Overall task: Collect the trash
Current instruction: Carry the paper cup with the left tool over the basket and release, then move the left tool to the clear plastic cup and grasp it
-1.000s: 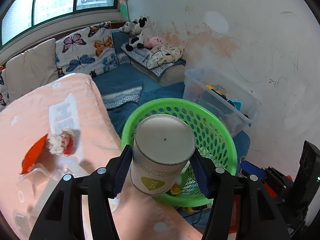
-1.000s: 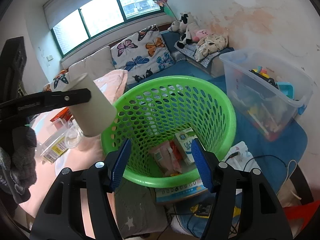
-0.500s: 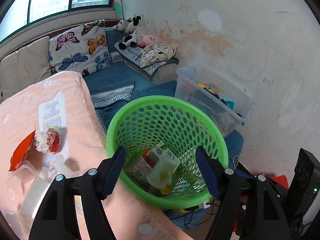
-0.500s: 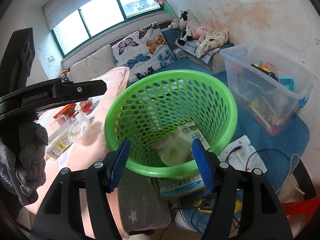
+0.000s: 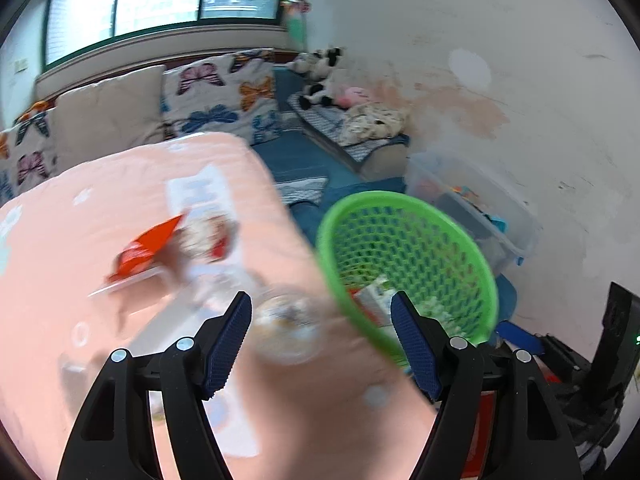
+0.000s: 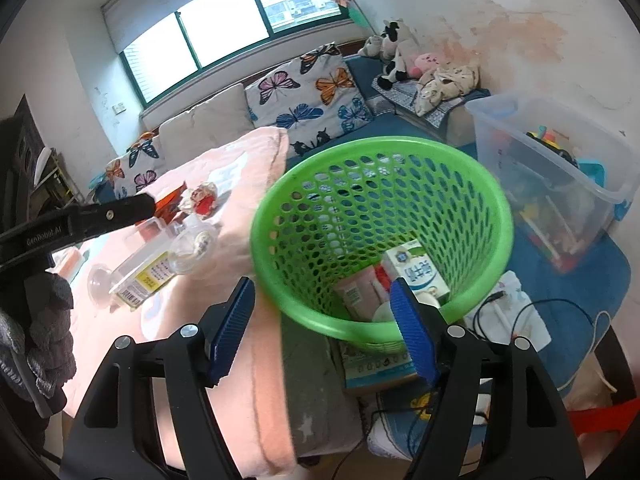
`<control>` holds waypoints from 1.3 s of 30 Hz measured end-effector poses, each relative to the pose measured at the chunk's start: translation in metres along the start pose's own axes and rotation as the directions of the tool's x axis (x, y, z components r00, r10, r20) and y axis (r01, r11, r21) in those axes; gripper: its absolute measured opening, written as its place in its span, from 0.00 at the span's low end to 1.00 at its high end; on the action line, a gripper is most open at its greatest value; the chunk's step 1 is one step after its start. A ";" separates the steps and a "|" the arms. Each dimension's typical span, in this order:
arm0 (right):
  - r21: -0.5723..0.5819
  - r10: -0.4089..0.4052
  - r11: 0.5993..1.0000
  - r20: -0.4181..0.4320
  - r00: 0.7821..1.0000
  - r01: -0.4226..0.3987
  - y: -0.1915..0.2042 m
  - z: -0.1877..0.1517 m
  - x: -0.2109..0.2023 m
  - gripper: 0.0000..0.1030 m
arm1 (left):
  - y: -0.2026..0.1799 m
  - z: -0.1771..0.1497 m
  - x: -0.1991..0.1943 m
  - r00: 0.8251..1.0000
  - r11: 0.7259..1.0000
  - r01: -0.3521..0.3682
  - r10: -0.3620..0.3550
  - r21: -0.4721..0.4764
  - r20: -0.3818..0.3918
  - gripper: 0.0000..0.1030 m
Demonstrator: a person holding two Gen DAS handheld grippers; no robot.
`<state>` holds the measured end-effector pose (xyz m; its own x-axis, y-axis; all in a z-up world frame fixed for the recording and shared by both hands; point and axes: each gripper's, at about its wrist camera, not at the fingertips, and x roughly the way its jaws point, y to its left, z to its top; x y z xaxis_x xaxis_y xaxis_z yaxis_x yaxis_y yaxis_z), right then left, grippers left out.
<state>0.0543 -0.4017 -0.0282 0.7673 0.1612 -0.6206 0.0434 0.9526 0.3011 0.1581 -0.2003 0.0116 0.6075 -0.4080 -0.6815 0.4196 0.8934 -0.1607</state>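
**Green basket holds collected trash; both grippers empty**

Green perforated plastic forms the basket [image 6: 384, 236], which stands just beside the edge of the pink blanket [image 6: 248, 168]. Inside it lie a white and green carton [image 6: 418, 272] and a pinkish packet [image 6: 354, 292], touching each other at the bottom.

Left gripper [image 5: 320, 344]: jaws set wide apart, nothing between them. It hangs above the blanket edge, with the basket [image 5: 404, 248] to its right. The left wrist view is motion-blurred; item detail there is limited.

Right gripper [image 6: 322, 330]: jaws set wide apart, nothing held. It is positioned in front of the basket's near rim.

Uncollected items on the blanket: an orange wrapper [image 5: 146, 248], a crumpled white and red wad [image 6: 202, 200] just beside it, a clear plastic box with a yellow label [image 6: 140, 272], and a clear round container [image 6: 190, 248] touching that box.

A clear storage bin [image 6: 548, 176] stands on the floor to the right of the basket.
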 end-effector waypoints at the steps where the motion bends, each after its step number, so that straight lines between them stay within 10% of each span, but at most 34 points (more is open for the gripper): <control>1: -0.003 0.003 1.000 -0.002 1.000 -0.003 0.003 0.000 0.001 0.68 | 0.005 -0.002 -0.003 1.000 1.000 -0.009 0.009 -0.005 0.004 0.68; 18: -0.072 0.054 0.996 -0.021 0.998 -0.055 0.054 0.000 0.013 0.75 | 0.123 -0.045 -0.055 0.971 0.965 -0.233 0.238 -0.124 0.030 0.68; 39: -0.124 0.075 0.989 -0.058 0.995 -0.082 0.085 -0.003 0.029 0.78 | 0.158 -0.084 -0.032 0.963 0.959 -0.267 0.263 -0.094 -0.054 0.62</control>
<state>0.0782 -0.3155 -0.0231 0.7298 0.2471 -0.6374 -0.0991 0.9608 0.2590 0.1483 -0.0306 -0.0524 0.6593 -0.1482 -0.7372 0.1767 0.9835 -0.0397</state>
